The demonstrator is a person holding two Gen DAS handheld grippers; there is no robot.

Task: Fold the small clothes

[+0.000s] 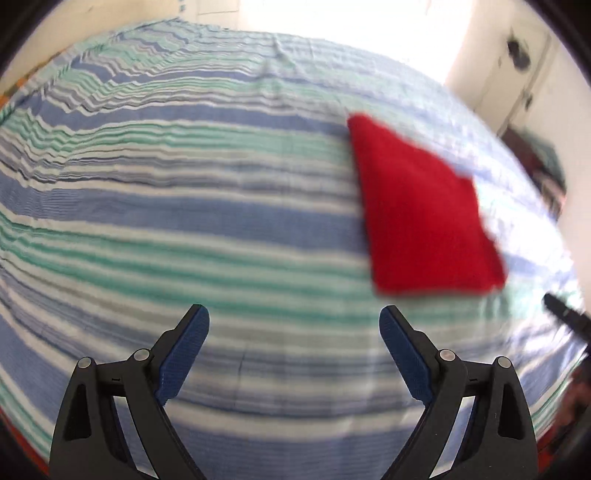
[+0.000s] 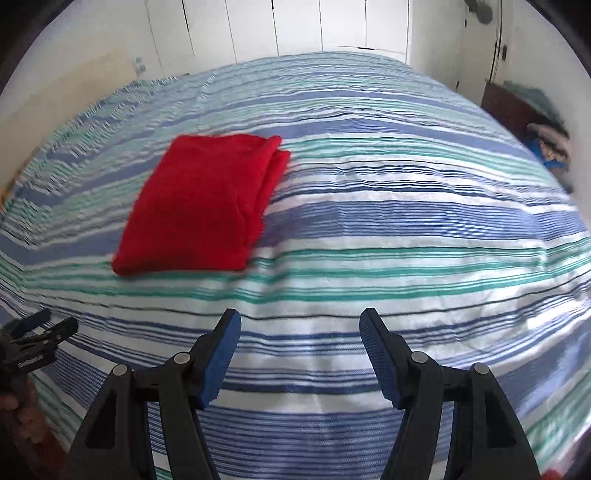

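A red cloth (image 1: 421, 218) lies folded into a flat rectangle on the striped bedspread (image 1: 207, 206). In the left wrist view it is ahead and to the right of my left gripper (image 1: 294, 314), which stands open above the bed with nothing between its blue pads. In the right wrist view the same red cloth (image 2: 207, 206) lies ahead and to the left of my right gripper (image 2: 300, 319), also open and holding nothing, well apart from the cloth. The left gripper (image 2: 40, 326) shows at the left edge of the right wrist view, held by a hand (image 2: 22, 413).
The blue, green and white striped bedspread (image 2: 388, 229) covers the whole bed. White cupboard doors (image 2: 295, 26) stand behind the bed. A dark stand with piled clothes (image 2: 543, 125) is at the far right. The tip of the other gripper (image 1: 565, 314) pokes in at the right.
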